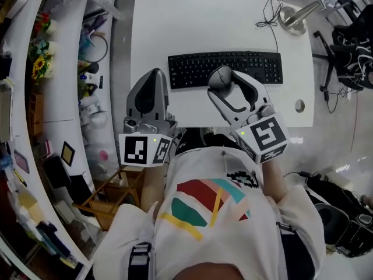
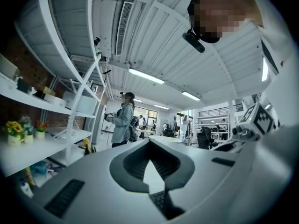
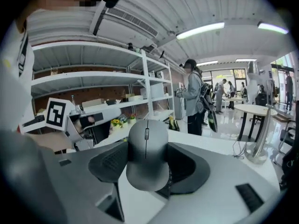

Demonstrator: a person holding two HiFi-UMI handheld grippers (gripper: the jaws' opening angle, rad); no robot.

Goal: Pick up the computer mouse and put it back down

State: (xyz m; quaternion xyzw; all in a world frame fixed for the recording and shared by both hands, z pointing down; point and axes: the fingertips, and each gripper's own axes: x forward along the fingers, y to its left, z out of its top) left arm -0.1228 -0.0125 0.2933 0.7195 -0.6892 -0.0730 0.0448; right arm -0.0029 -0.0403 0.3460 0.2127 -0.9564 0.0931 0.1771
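A grey computer mouse (image 1: 220,79) sits between the jaws of my right gripper (image 1: 225,82), just over the front edge of the black keyboard (image 1: 192,69). In the right gripper view the mouse (image 3: 147,153) fills the gap, with both ribbed pads pressed on its sides and its scroll wheel facing away from me; my right gripper (image 3: 147,164) is shut on it, and the white table shows beneath. My left gripper (image 1: 154,73) hovers at the table's near left edge with its tips together and nothing held. In its own view my left gripper (image 2: 150,144) points level across the room.
The white table (image 1: 175,22) carries the keyboard, a lamp base (image 1: 294,22) with a cable at the far right, and a round hole (image 1: 299,105). Cluttered white shelves (image 1: 58,69) run along the left. A person (image 3: 194,101) stands further off in the room.
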